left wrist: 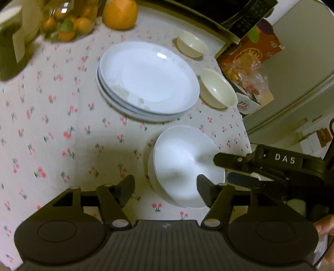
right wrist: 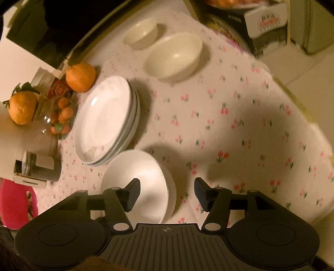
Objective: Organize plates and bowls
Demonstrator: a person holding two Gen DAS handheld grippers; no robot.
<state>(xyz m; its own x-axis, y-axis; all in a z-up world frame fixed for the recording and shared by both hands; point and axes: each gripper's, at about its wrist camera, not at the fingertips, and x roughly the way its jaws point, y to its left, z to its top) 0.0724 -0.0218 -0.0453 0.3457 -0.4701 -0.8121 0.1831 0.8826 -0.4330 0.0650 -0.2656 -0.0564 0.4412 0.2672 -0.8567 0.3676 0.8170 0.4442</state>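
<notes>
A stack of white plates point(left wrist: 148, 81) point(right wrist: 106, 121) sits mid-table on the cherry-print cloth. A stack of white bowls point(left wrist: 183, 166) point(right wrist: 139, 185) stands close in front of both grippers. Two cream bowls stand apart near the far edge: a nearer one point(left wrist: 218, 88) point(right wrist: 175, 55) and a farther, smaller-looking one point(left wrist: 192, 44) point(right wrist: 142, 32). My left gripper point(left wrist: 165, 187) is open and empty, hovering over the white bowl stack's near rim. My right gripper point(right wrist: 167, 192) point(left wrist: 225, 168) is open and empty; its jaws stand either side of the bowl stack's right rim.
A large orange point(left wrist: 120, 13) point(right wrist: 80, 77), a glass jar of small oranges point(left wrist: 68, 23) point(right wrist: 60, 116) and a second orange point(right wrist: 22, 109) crowd the table's far side. Boxes point(left wrist: 250, 52) point(right wrist: 269, 23) stand beyond the table edge. A pink object point(right wrist: 14, 204) lies beside the table.
</notes>
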